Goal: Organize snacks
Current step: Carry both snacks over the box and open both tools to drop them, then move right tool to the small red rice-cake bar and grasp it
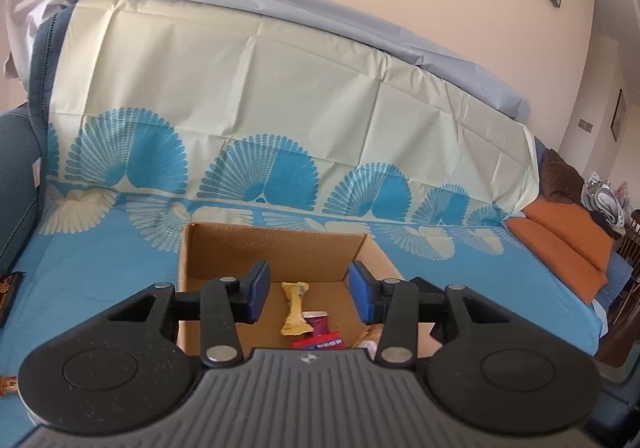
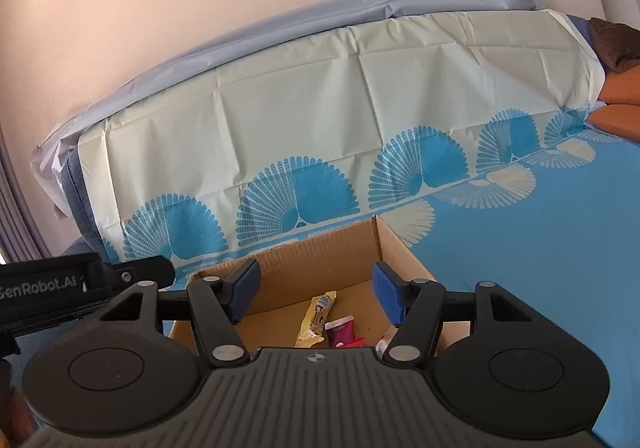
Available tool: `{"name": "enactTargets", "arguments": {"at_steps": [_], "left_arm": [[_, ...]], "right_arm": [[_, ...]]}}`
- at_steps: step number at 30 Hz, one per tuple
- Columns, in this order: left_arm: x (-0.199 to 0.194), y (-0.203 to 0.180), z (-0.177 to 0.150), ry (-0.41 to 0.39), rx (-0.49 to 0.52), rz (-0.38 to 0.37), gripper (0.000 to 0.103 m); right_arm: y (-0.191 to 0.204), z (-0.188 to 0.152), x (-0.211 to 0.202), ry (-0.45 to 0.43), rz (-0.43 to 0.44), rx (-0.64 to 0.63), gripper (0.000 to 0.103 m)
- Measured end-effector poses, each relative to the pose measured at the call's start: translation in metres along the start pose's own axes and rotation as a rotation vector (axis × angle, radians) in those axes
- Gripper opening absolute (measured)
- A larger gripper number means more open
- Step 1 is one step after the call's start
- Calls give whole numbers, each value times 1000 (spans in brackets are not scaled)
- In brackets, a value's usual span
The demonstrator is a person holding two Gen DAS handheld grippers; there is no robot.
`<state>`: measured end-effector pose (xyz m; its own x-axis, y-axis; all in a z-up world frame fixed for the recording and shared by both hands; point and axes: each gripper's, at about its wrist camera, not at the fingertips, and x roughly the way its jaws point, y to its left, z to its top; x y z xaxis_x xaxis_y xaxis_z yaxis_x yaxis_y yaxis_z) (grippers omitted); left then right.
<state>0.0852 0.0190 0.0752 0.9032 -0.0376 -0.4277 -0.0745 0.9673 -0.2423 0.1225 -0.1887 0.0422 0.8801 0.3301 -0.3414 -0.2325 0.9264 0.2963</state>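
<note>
Left gripper (image 1: 308, 294) fingers apart, nothing between, above box (image 1: 276, 248). Yellow wrapper (image 1: 294, 308), maroon packet (image 1: 316, 322), red packet (image 1: 318, 343) lie on box floor. Right gripper (image 2: 316, 294) fingers apart, empty, over same box on blue cloth (image 2: 540, 248).

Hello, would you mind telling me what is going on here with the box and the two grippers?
A person is sorting snacks into a cardboard box that sits on a blue patterned cover. The left gripper and the right gripper both hover over the box with jaws open and nothing between them. In the box lie a yellow wrapper, a dark red packet and a red wrapper. Two more snacks lie outside it, at the left edge of the left wrist view.
</note>
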Motion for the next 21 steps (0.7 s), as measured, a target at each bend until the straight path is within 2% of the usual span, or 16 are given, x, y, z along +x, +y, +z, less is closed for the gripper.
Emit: {"name": "enactTargets", "arguments": {"at_steps": [2, 3, 4, 7, 8, 9, 13, 14, 17, 18, 19, 21], "left_arm": [[-13, 16, -9, -5, -7, 25, 46], [-21, 24, -14, -11, -6, 43, 39], [-29, 34, -19, -18, -2, 60, 26], [-53, 67, -38, -39, 22, 99, 10], [-62, 80, -45, -45, 40, 116, 7], [-66, 92, -52, -42, 58, 136, 6], [-74, 151, -70, -13, 157, 232, 6], [-75, 165, -73, -14, 191, 258, 6], [-76, 205, -88, -27, 255, 331, 6], [-76, 217, -96, -25, 243, 345, 6], [-74, 232, -99, 4, 170, 348, 6], [-81, 251, -96, -34, 52, 361, 6]], "right_arm": [[6, -4, 1, 9, 9, -13, 64], [10, -6, 1, 13, 14, -22, 64], [15, -8, 1, 14, 18, -36, 64], [33, -16, 0, 15, 41, -81, 64], [39, -19, -2, 14, 56, -97, 64], [47, -22, -3, 13, 74, -116, 63], [80, -37, -12, 15, 184, -182, 28], [88, -41, -15, 22, 216, -193, 25], [117, -60, -25, 56, 319, -240, 23], [127, -67, -28, 72, 348, -258, 23], [138, -76, -32, 91, 381, -283, 23], [158, -91, -39, 115, 432, -334, 24]]}}
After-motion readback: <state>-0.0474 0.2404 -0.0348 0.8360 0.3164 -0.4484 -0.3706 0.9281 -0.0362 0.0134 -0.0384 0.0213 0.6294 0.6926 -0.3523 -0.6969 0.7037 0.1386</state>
